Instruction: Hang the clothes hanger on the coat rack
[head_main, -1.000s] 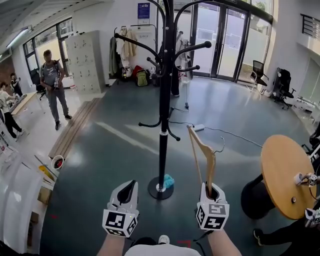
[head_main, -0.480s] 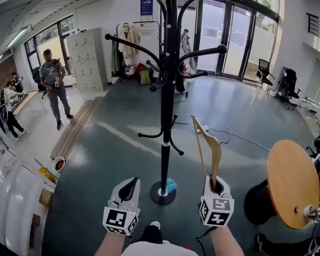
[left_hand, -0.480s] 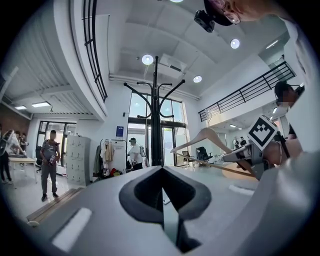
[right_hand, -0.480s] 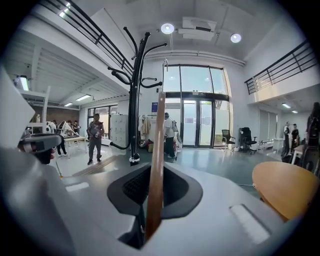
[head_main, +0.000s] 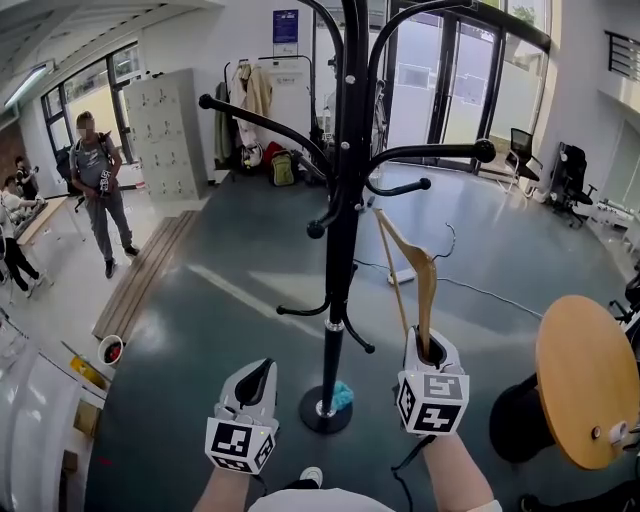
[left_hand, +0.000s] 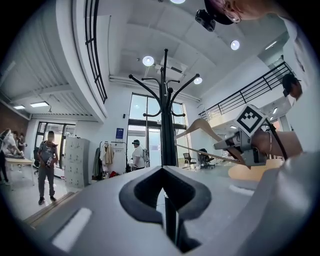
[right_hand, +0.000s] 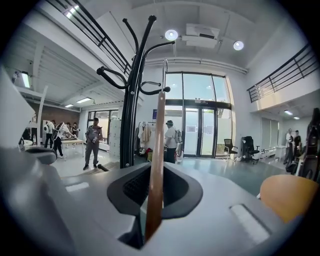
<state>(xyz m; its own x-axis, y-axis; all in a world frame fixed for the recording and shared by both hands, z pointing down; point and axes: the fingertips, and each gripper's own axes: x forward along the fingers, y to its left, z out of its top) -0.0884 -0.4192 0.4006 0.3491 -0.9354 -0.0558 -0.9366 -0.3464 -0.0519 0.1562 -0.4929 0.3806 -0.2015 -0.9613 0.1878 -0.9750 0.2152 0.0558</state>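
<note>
**Head view.**
- Two bare forearms enter from the bottom edge, one either side of the coat rack (head_main: 340, 250). Each bears a gripper that points forward, about level, with its marker cube turned to the camera.
- Left gripper (head_main: 262, 366): left of the rack's round base, nothing in it.
- Right gripper (head_main: 429, 346): right of the base, set slightly higher in the picture than the left. It holds the wooden clothes hanger (head_main: 425, 285) by one end of its shoulder.
- Clothes hanger: stands upright out of the right jaws. Its upper tip comes just under the rack's lower right branch, and its wire hook curls off to the right. Contact between tip and branch is doubtful; they look apart.
- Coat rack: black pole on the grey floor, knobbed branches spreading above.
- Round wooden table (head_main: 585, 375): at the right edge, well clear of the rack.

**Left gripper view.**
- Jaws together, with only a thin slit below the notch and nothing between them.
- The rack's pole stands straight ahead.
- At the right, the other gripper carries the hanger, tilted.

**Right gripper view.**
- Jaws clamped on the hanger's wooden arm, which rises edge-on from the slot to the wire hook at the top.
- The rack stands just left of the hanger.
- The table's rim shows at the lower right.
</note>
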